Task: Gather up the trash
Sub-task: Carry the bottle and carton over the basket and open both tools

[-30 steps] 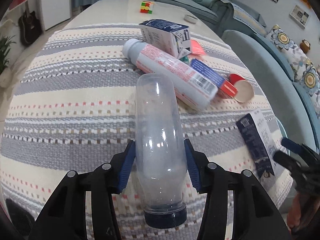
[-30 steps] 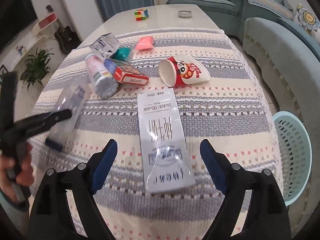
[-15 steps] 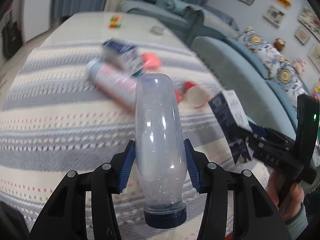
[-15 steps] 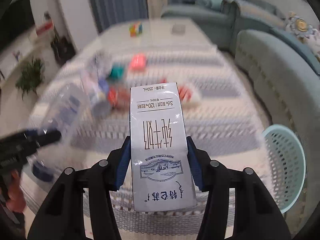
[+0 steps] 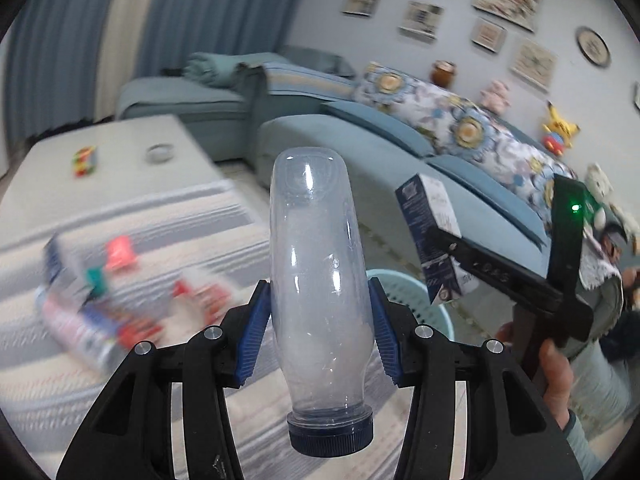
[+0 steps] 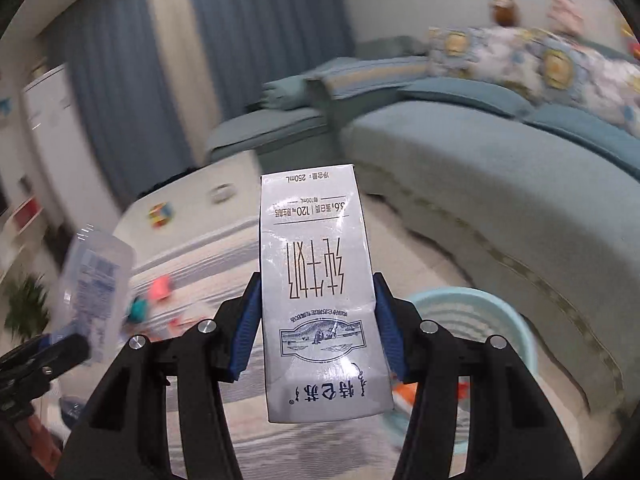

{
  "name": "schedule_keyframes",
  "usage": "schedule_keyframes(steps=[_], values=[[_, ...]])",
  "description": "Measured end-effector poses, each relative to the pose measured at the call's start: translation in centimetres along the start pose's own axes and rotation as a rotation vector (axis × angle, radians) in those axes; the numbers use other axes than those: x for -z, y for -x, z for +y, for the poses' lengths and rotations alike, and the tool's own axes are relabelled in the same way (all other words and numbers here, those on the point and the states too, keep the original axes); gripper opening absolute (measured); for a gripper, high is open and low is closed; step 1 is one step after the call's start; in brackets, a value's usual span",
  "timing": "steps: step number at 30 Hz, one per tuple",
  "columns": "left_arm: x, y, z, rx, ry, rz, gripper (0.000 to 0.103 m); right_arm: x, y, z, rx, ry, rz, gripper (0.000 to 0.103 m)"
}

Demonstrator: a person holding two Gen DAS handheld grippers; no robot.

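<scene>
We hold the left gripper (image 5: 320,334) clamped on a clear plastic bottle (image 5: 318,280), its blue pads pressed to both sides and its dark blue cap (image 5: 331,436) turned back toward us. Our right gripper (image 6: 318,330) pinches a white milk carton (image 6: 320,292) between its pads, print upside down; those jaws closed on the carton within the last second and now sit steady on it. Both pieces of trash hang in the air, off the table.

Taking the pale blue basket (image 6: 472,300) as our mark: the carton hangs just in front of it and to its left in the right wrist view, and the bottle covers most of its rim in the left wrist view. Left of the basket, the striped tablecloth (image 5: 168,216) carries the blurred trash pile (image 5: 108,300). Beyond the basket runs the blue sofa (image 6: 500,168), with flowered cushions (image 5: 460,120) along its back.
</scene>
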State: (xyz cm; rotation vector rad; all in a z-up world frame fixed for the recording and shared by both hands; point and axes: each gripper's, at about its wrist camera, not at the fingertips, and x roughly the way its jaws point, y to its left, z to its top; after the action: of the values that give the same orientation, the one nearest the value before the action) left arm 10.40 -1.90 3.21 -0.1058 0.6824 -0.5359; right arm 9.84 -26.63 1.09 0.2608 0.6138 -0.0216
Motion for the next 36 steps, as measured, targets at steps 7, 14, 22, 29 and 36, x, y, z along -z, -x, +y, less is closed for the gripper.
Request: schedule_keyframes(steps=[7,14,22,29,36], values=[[-1.4,-7.1,-4.8,0.092,-0.017,0.059,0.047,0.9,-2.0,-8.1,0.143,-0.167,0.080,0.050],[0.1,-13.8,-6.9,0.117,-0.019,0.174,0.047,2.5,-4.6,-11.9,0.221,-0.248,0.213,0.050],[3.1,-18.1,-7.5,0.100,-0.038,0.284,0.049,4.7,-7.0,-13.3,0.275,-0.302,0.346,0.051],[2.8,-17.1,-6.8,0.110,-0.020,0.245,0.064,4.6,-6.4,-13.7,0.289,-0.319,0.326,0.057],[2.7,-16.4,-6.2,0.110,-0.010,0.235,0.064,4.2,-6.1,-13.4,0.272,-0.314,0.295,0.057]])
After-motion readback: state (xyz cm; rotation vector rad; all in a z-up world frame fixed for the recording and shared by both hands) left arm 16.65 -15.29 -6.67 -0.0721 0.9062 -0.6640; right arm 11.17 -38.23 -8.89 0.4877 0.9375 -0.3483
